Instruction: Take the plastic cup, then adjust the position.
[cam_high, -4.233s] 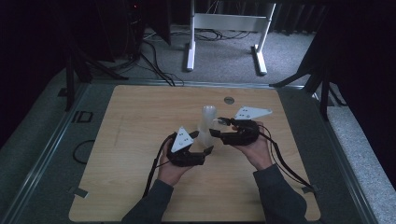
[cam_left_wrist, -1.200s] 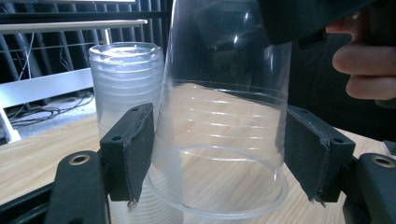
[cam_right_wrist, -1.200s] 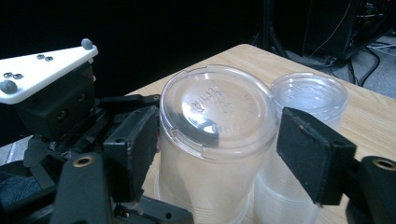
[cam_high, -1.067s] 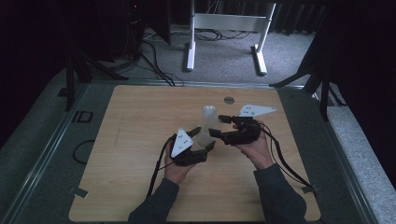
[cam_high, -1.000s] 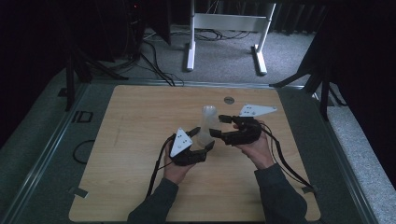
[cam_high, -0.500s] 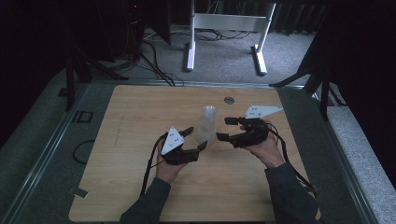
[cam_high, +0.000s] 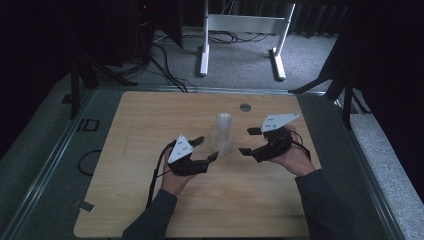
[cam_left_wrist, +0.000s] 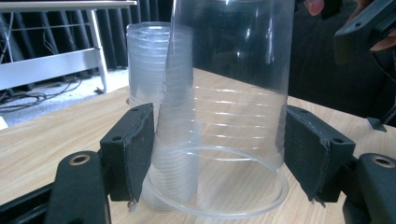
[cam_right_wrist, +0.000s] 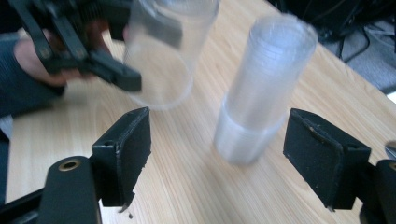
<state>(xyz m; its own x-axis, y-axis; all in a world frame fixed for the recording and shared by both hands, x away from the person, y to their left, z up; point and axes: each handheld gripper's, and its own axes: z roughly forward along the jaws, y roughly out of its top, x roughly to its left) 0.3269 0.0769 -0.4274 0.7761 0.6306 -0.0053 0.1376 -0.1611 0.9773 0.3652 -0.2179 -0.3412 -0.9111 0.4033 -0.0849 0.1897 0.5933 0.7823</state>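
A stack of clear plastic cups (cam_high: 224, 125) stands mouth down at the table's middle and appears again as the stack (cam_right_wrist: 264, 84) and the stack (cam_left_wrist: 149, 70). My left gripper (cam_high: 206, 148) is shut on a single clear cup (cam_left_wrist: 224, 130), gripped near its rim with the mouth down. That cup (cam_right_wrist: 161, 56) hangs tilted just left of the stack. My right gripper (cam_high: 247, 141) sits right of the stack; its jaws have just been opening and now stand wide. In the right gripper view my right gripper (cam_right_wrist: 217, 158) has the stack ahead of it, clear of the pads.
A small round metal disc (cam_high: 245, 107) is set into the wooden tabletop (cam_high: 150, 120) behind the stack. White table legs (cam_high: 205, 45) and cables lie on the floor beyond. The left gripper's cable trails toward the front edge.
Both grippers were together at the stack. The left one has drawn a single cup off to the left; the right one has let go, opened and backed off to the right.
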